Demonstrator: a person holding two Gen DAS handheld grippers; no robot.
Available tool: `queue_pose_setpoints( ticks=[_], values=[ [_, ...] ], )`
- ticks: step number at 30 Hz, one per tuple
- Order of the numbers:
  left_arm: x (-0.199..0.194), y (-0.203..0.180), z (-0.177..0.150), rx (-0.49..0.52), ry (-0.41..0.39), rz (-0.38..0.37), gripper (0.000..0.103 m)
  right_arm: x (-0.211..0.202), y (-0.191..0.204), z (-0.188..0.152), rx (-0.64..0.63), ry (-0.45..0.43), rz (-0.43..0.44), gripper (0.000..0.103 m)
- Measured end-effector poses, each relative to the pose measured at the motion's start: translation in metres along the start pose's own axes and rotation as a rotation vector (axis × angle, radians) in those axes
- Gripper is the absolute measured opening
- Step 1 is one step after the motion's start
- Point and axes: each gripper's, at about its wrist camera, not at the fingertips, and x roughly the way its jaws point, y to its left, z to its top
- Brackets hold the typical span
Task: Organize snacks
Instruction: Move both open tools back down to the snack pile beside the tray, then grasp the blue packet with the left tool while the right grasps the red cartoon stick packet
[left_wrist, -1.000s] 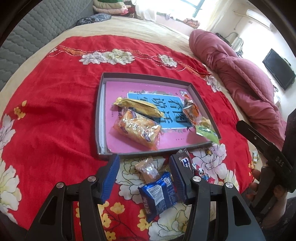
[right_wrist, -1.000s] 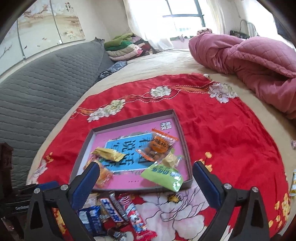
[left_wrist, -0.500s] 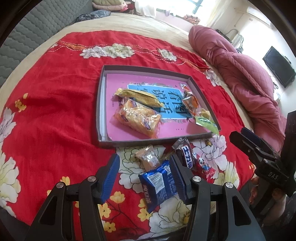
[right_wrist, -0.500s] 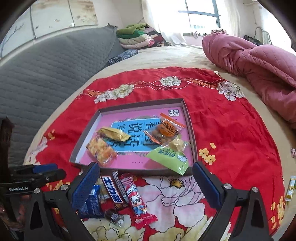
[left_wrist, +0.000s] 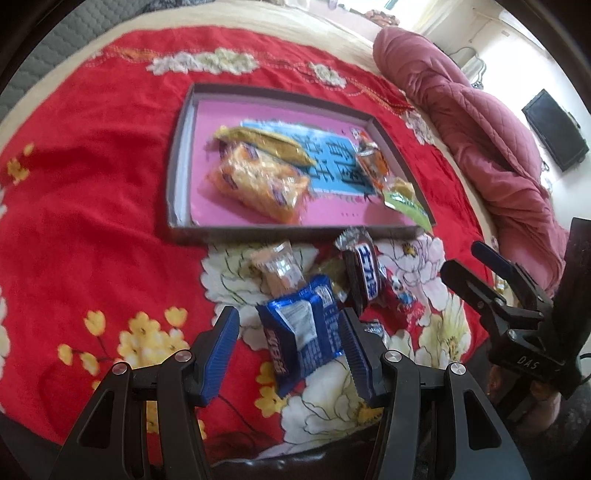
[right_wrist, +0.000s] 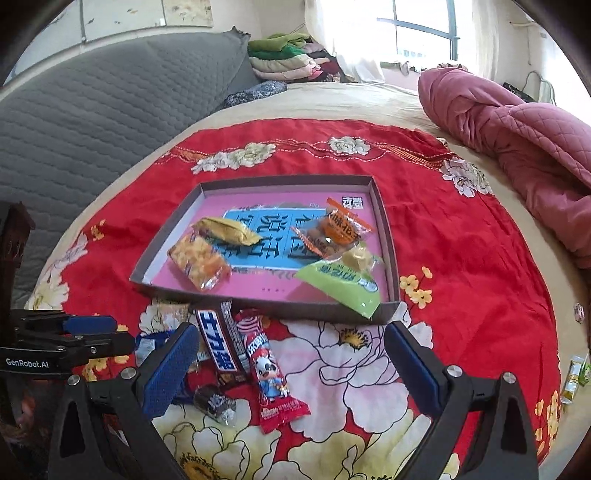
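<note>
Lifting blue snack pack (left_wrist: 304, 332), low centre of frame, off bed toward tray (left_wrist: 177, 173); left hand-held gripper (left_wrist: 291, 341) part open, touching pack. Right hand-held gripper (right_wrist: 291, 350) wide open, empty.

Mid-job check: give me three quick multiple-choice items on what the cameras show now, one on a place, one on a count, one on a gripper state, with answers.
1. Where is the blue snack packet?
A. in the tray
B. on the red cloth, between the left gripper's fingers
C. on the pink quilt

2. How many snacks lie in the tray?
A. two
B. five
C. nine

3. How is the right gripper?
A. open, holding nothing
B. shut on a packet
C. out of view

Answers: 1 B, it lies in front of the tray inside the left gripper; 2 B, five wrappers show inside; 3 A, its fingers stand wide apart over the cloth.
</note>
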Motion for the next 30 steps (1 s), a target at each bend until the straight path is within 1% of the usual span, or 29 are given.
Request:
queue_pose_setpoints(
  ticks=[8, 18, 19, 21, 23, 26, 28, 30],
  values=[
    [0.015, 0.003, -0.007, -0.009, 0.052, -0.009, 0.058, 0.008, -0.001, -0.010, -0.002, 0.035, 0.004, 0.101],
    [0.024, 0.003, -0.009, -0.006, 0.082, -0.026, 0.058, 0.021, 0.006, -0.022, -0.065, 0.084, -0.029, 0.101],
    [0.025, 0.003, -0.010, -0.007, 0.085, -0.028, 0.058, 0.022, 0.005, -0.023, -0.064, 0.089, -0.029, 0.098],
    [0.027, 0.003, -0.010, -0.006, 0.089, -0.033, 0.058, 0.026, 0.002, -0.026, -0.061, 0.103, -0.036, 0.091],
    [0.030, 0.003, -0.011, -0.008, 0.095, -0.037, 0.058, 0.028, 0.001, -0.028, -0.066, 0.110, -0.039, 0.080],
    [0.034, 0.003, -0.011, -0.009, 0.102, -0.037, 0.058, 0.032, 0.002, -0.031, -0.090, 0.118, -0.037, 0.076],
    [0.036, 0.003, -0.012, -0.009, 0.106, -0.038, 0.058, 0.033, 0.006, -0.032, -0.114, 0.118, -0.033, 0.076],
    [0.038, 0.003, -0.012, -0.008, 0.109, -0.037, 0.058, 0.035, 0.011, -0.033, -0.141, 0.116, -0.028, 0.071]
  ],
)
